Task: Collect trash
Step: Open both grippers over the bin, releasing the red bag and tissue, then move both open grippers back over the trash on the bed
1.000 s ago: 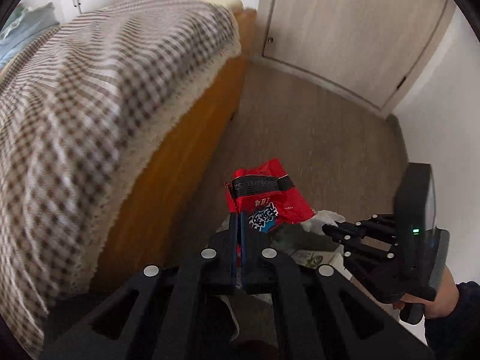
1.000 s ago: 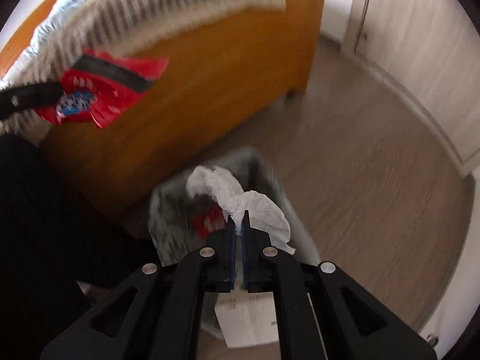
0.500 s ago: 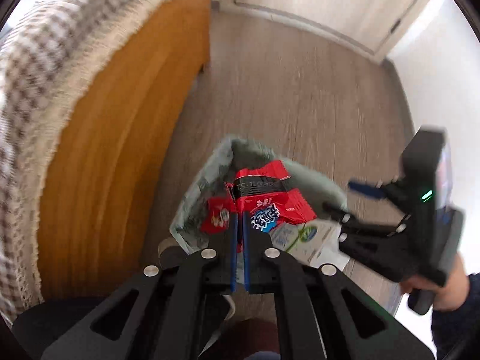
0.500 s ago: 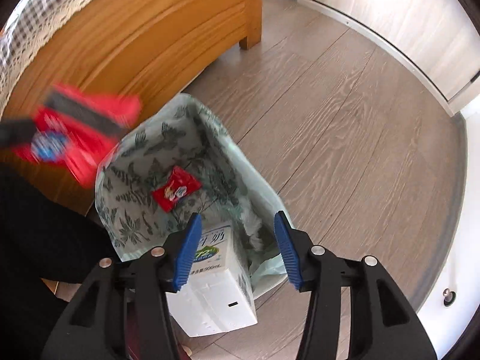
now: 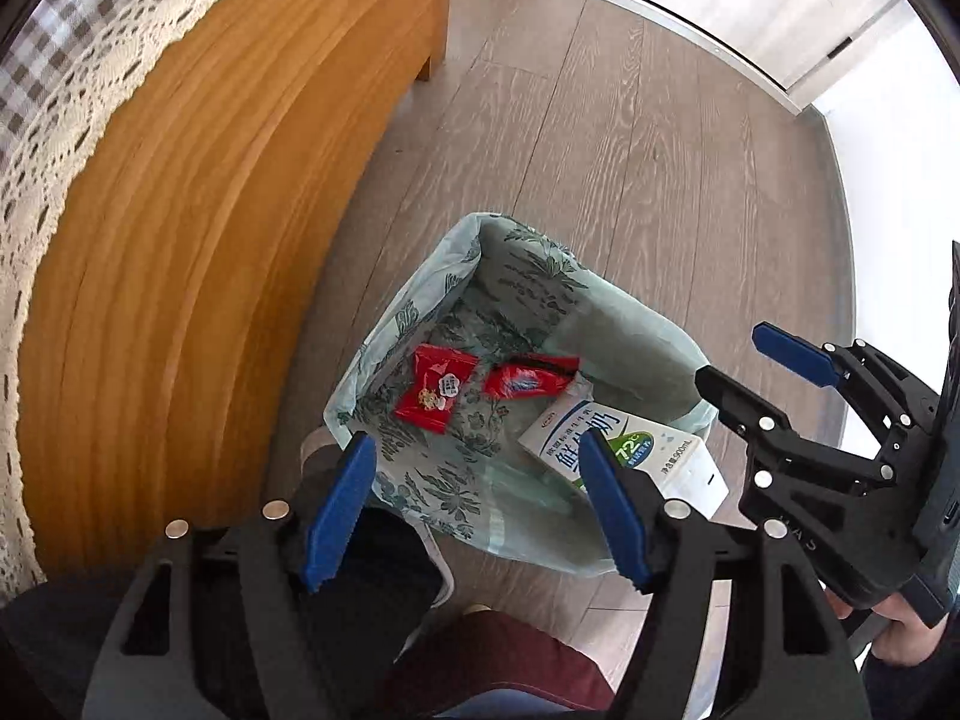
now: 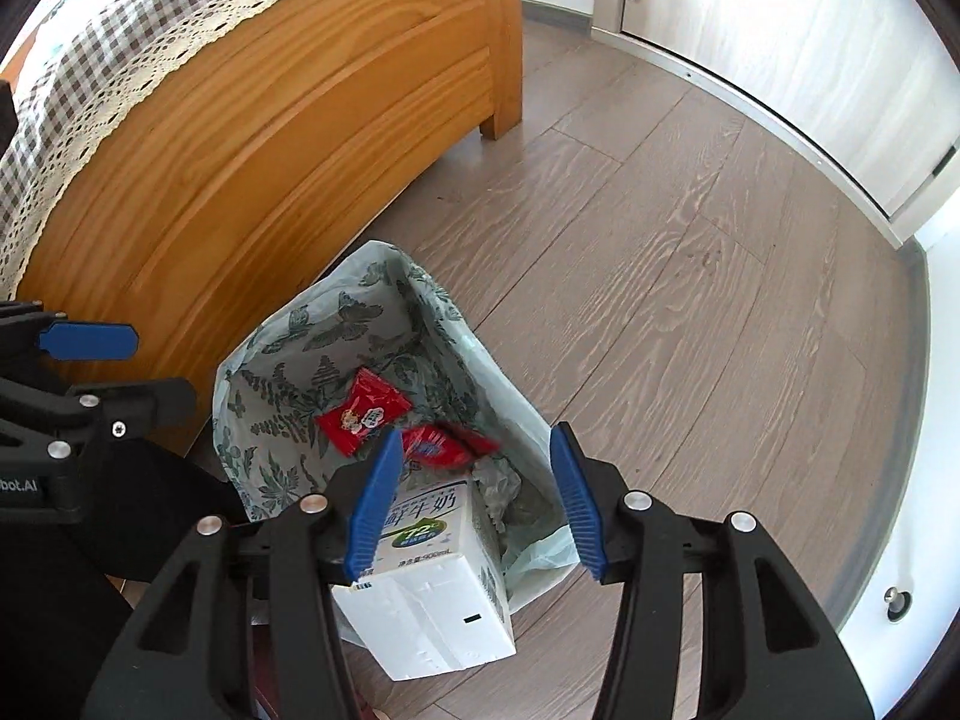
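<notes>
A bin lined with a green leaf-print bag [image 5: 420, 312] [image 6: 288, 336] stands on the floor beside the bed. Inside lie a small red snack packet [image 5: 435, 387] [image 6: 363, 411], a larger red wrapper [image 5: 531, 378] [image 6: 447, 444], a white milk carton [image 5: 624, 450] [image 6: 432, 588] and a crumpled tissue [image 6: 498, 480]. My left gripper [image 5: 474, 504] is open and empty above the bin's near rim. My right gripper [image 6: 477, 504] is open and empty above the carton; it also shows in the left wrist view [image 5: 750, 360].
The wooden bed frame [image 5: 198, 228] [image 6: 270, 138] with a checked, lace-edged cover [image 6: 120, 42] stands left of the bin. Wood-look floor [image 5: 630, 180] stretches to white cupboard doors [image 6: 780, 30]. The person's legs [image 5: 498, 660] are under the left gripper.
My left gripper opened and the large red wrapper dropped into the bin. My right gripper opened earlier and let go of the tissue, which now lies in the bin.
</notes>
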